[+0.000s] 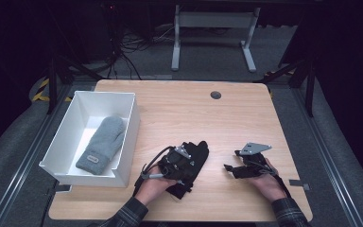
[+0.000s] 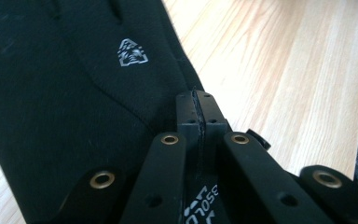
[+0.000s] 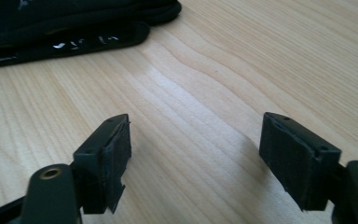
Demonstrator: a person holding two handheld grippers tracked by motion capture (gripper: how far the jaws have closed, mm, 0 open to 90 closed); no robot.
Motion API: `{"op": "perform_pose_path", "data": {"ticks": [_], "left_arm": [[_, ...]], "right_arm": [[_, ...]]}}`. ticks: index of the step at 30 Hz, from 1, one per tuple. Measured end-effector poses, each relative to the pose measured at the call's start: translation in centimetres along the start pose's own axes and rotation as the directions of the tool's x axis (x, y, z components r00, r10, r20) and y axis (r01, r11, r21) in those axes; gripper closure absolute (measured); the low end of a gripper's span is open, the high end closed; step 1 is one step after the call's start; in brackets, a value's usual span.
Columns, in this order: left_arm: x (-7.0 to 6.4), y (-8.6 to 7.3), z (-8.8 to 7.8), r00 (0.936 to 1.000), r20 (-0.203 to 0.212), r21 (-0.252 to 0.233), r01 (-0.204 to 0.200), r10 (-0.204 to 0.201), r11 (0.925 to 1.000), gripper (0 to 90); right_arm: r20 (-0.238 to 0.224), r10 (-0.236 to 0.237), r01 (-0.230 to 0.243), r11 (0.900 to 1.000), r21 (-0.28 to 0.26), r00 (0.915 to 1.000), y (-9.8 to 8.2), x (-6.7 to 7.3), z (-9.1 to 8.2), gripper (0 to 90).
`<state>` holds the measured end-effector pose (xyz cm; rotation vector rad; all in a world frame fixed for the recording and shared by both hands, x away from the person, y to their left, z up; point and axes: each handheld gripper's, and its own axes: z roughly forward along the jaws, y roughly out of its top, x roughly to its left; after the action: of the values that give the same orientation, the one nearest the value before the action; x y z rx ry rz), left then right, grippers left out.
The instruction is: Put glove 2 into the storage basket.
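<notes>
The left gripper [image 1: 185, 158] is sitting over a black glove [image 1: 194, 156] near the front middle of the wooden table [image 1: 246, 113], and in the left gripper view its 2 jaws are pressing flat together at the glove's [image 2: 65, 79] edge. Whether any fabric is actually pinched between them I cannot tell — the pads are meeting right where cloth gives way to bare wood.

The right gripper [image 1: 231, 168] is waiting just beside, jaws spread wide and holding nothing, hovering low over bare table with the glove's cuff [image 3: 74, 37] lying ahead of it.

A white bin [image 1: 127, 156] is standing at the left with 1 grey mitten [image 1: 101, 144] already inside, so my guess is the black glove is going there too. To do this well, the left gripper should be biting a real fold of cloth, not just the hem, before lifting.

The glove is lying flat, its long axis running from the near edge up and slightly rightward, fingers pointing away from the person, cuff toward them.
</notes>
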<state>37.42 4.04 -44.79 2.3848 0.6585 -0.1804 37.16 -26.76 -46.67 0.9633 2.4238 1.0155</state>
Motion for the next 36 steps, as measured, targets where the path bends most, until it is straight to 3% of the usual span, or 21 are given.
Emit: {"op": "perform_pose_path", "data": {"ticks": [2, 7, 8, 10, 15, 18, 23, 25, 27, 33, 36], "left_arm": [[0.1, -0.2, -0.2, 1.0, -0.004, -0.002, 0.006, -0.006, 1.0, 90.0], [0.9, -0.8, -1.4, 0.9959, -0.09, 0.006, 0.016, -0.015, 0.9999, 90.0], [0.9, -0.8, -1.4, 0.9959, -0.09, 0.006, 0.016, -0.015, 0.9999, 90.0], [1.1, -1.0, -1.7, 0.9912, -0.132, 0.013, 0.013, -0.011, 0.9998, 90.0], [1.2, -0.8, -2.1, 0.9898, -0.142, -0.008, 0.011, -0.012, 0.9999, 89.5], [1.0, -0.4, -2.7, 0.9901, -0.141, -0.041, -0.002, -0.003, 0.9992, 80.5], [1.4, 0.8, -3.1, 0.9819, -0.188, -0.071, -0.035, 0.021, 0.9969, 54.3], [1.6, 1.1, -3.0, 0.9802, -0.196, -0.063, -0.041, 0.028, 0.9972, 51.3], [1.8, 1.4, -2.7, 0.9786, -0.203, -0.054, -0.044, 0.032, 0.9976, 37.3], [2.7, 1.3, -2.0, 0.968, -0.25, -0.047, -0.037, 0.024, 0.9982, 23.4], [3.0, 1.2, -1.4, 0.962, -0.272, -0.02, -0.035, 0.028, 0.9992, 18.1]], "right_arm": [[-0.002, 0.008, -0.008, 1.0, -0.003, 1.0, -0.1, -0.2, 0.0, 24.2], [0.006, 0.015, -0.014, 1.0, -0.012, 0.9999, -0.3, -0.4, 0.0, 21.5], [0.006, 0.015, -0.014, 1.0, -0.012, 0.9999, -0.3, -0.4, 0.0, 21.5], [0.01, 0.015, -0.015, 1.0, -0.016, 0.9998, -0.3, -0.5, 0.1, 20.5], [0.006, 0.022, -0.022, 1.0, -0.016, 0.9997, -0.4, -0.6, 0.1, 20.5], [0.006, 0.022, -0.022, 1.0, -0.017, 0.9997, -0.4, -0.6, 0.1, 20.4], [0.003, 0.023, -0.023, 1.0, -0.017, 0.9997, -0.4, -0.6, 0.1, 20.4], [0.003, 0.023, -0.023, 1.0, -0.017, 0.9997, -0.3, -0.6, 0.1, 20.4], [0.003, 0.023, -0.023, 1.0, -0.017, 0.9997, -0.3, -0.6, 0.1, 20.4], [0.003, 0.023, -0.022, 1.0, -0.018, 0.9997, -0.3, -0.6, 0.1, 20.4], [0.003, 0.022, -0.022, 1.0, -0.016, 0.9998, -0.3, -0.6, 0.1, 20.5]]}}
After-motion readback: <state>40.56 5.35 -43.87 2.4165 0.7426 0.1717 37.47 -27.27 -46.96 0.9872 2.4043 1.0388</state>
